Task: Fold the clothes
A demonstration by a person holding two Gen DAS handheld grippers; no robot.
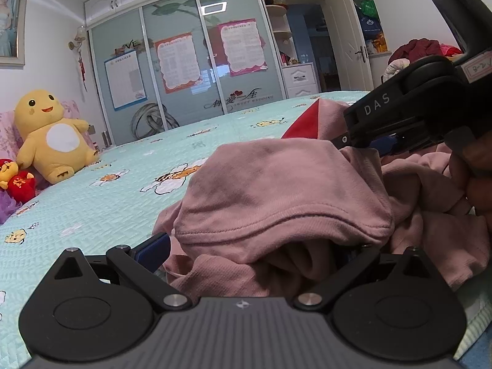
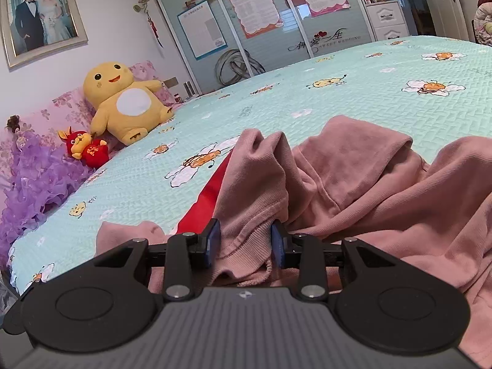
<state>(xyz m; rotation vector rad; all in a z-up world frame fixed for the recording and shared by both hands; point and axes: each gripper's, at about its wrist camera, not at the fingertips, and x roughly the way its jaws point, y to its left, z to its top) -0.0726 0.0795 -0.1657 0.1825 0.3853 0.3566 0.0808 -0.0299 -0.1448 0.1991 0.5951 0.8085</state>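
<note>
A pink garment (image 1: 276,190) with a red patch (image 1: 304,123) lies crumpled on the mint bedspread (image 1: 92,203). My left gripper (image 1: 261,243) stands wide open low over the bed. A hemmed fold of the garment drapes between its jaws and hides the right pad; its left pad (image 1: 155,246) is clear of the cloth. My right gripper (image 2: 244,236) is shut on a bunched ridge of the pink garment (image 2: 255,184), both blue pads pressing the cloth. In the left wrist view the right gripper (image 1: 346,141) comes in from the upper right, with a hand (image 1: 473,181) behind it.
A yellow plush toy (image 2: 123,101), a small red plush (image 2: 86,149) and a purple-frilled doll (image 2: 33,178) sit against pink pillows at the head of the bed. Wardrobe sliding doors (image 1: 184,61) stand beyond the bed. The bedspread (image 2: 369,92) stretches bare to the far edge.
</note>
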